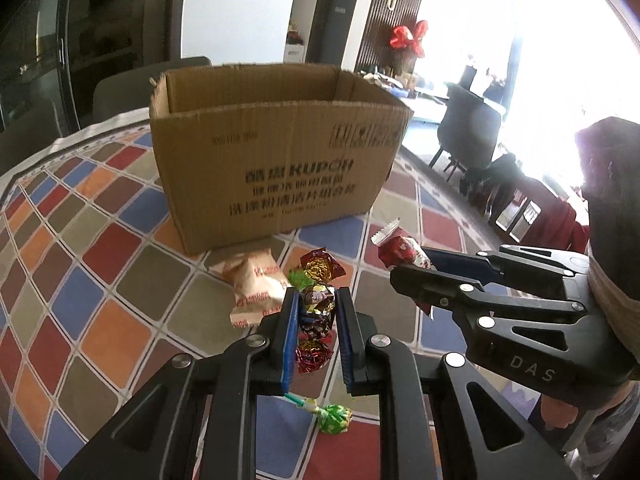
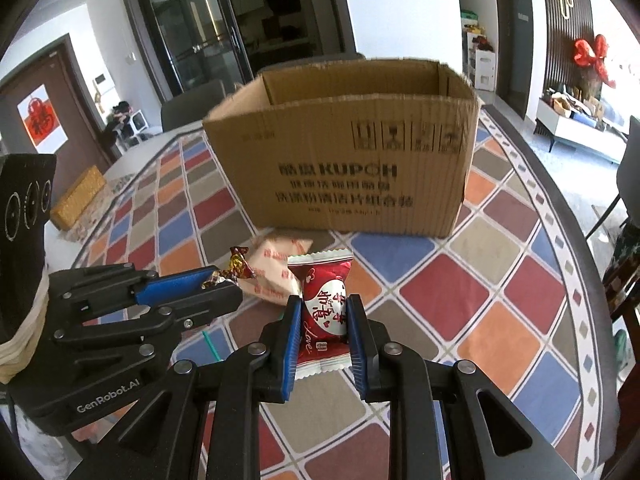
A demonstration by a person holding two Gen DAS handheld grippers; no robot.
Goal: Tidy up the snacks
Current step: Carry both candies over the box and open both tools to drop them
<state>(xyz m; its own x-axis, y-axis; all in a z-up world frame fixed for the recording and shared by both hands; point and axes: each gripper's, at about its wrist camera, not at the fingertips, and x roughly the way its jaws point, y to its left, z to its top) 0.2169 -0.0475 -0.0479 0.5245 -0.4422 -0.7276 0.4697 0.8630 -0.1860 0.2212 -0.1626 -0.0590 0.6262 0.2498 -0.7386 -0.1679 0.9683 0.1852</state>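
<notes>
The worktop wears a cloth of red, blue, orange and grey-brown diamonds. On it stands an open cardboard box. Just in front of the box lie cream snack packets; nearer the camera lies a green-wrapped lollipop. Far off to the left rests a yellow block.

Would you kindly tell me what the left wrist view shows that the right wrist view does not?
Only the left wrist view shows the green-wrapped lollipop lying on the tablecloth and the whole foil-wrapped candy clamped in the left gripper. Only the right wrist view shows the front of the red packet held by the right gripper, and a yellow box at the table's far left. Both show the open cardboard box and the pale snack packets.
</notes>
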